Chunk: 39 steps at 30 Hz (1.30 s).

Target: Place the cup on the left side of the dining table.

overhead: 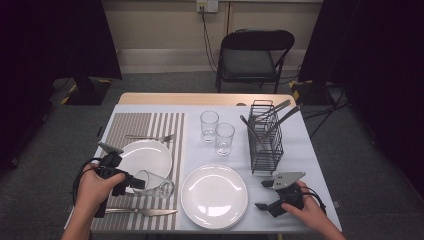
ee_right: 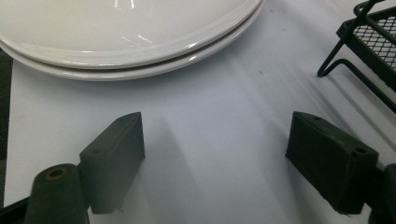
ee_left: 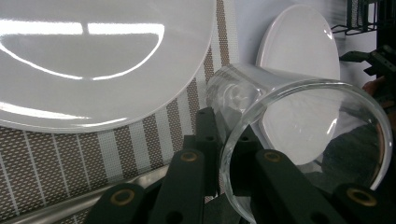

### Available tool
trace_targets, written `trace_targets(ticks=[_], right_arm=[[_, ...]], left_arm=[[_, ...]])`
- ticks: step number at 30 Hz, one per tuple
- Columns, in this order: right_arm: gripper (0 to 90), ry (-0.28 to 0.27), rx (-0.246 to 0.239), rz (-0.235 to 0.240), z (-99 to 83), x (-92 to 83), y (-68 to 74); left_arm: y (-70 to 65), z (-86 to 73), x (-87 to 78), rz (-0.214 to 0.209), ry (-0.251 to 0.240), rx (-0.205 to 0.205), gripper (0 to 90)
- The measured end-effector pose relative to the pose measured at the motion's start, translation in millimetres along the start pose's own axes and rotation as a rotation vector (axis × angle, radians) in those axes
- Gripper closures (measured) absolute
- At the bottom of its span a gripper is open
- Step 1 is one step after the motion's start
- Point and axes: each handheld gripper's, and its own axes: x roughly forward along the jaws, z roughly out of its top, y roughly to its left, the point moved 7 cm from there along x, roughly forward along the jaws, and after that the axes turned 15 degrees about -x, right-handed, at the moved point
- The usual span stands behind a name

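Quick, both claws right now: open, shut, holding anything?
Left claw: shut on the rim of the tilted glass.
Right claw: open, nothing between its jaws.

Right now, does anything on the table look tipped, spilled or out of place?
Yes: one glass lies tilted on its side over the striped placemat, its rim pinched by the left gripper, while the other two glasses stand upright. Nothing looks spilled or broken.

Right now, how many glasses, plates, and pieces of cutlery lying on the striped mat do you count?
Glasses: 3 (far upright glass, near upright glass, tipped glass in the left gripper)
Plates: 3 (mat plate, stacked pair)
Cutlery on the striped mat: 2 (fork, knife)
Total: 8
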Motion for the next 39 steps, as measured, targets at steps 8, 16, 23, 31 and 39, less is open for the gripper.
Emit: trace_targets(ticks=[8,16,23,31,39], right_arm=[[18.3,0.000,0.000,0.000,0.0,0.0,0.0],[18.3,0.000,0.000,0.000,0.0,0.0,0.0],[18.2,0.000,-0.001,0.000,0.0,0.1,-0.1],[18.3,0.000,0.000,0.000,0.0,0.0,0.0],[18.3,0.000,-0.001,0.000,0.0,0.1,-0.1]], left_arm=[[6.2,-3.4,-0.3,0.008,0.004,-0.004,85.5],[12.0,-5.8,2.2,0.014,0.008,-0.015,85.5],[16.2,-5.7,2.8,0.019,0.008,-0.018,85.4],[18.5,-6.7,3.4,0.008,0.009,-0.032,85.5],[21.5,-6.9,0.4,0.024,0.010,-0.020,85.4]])
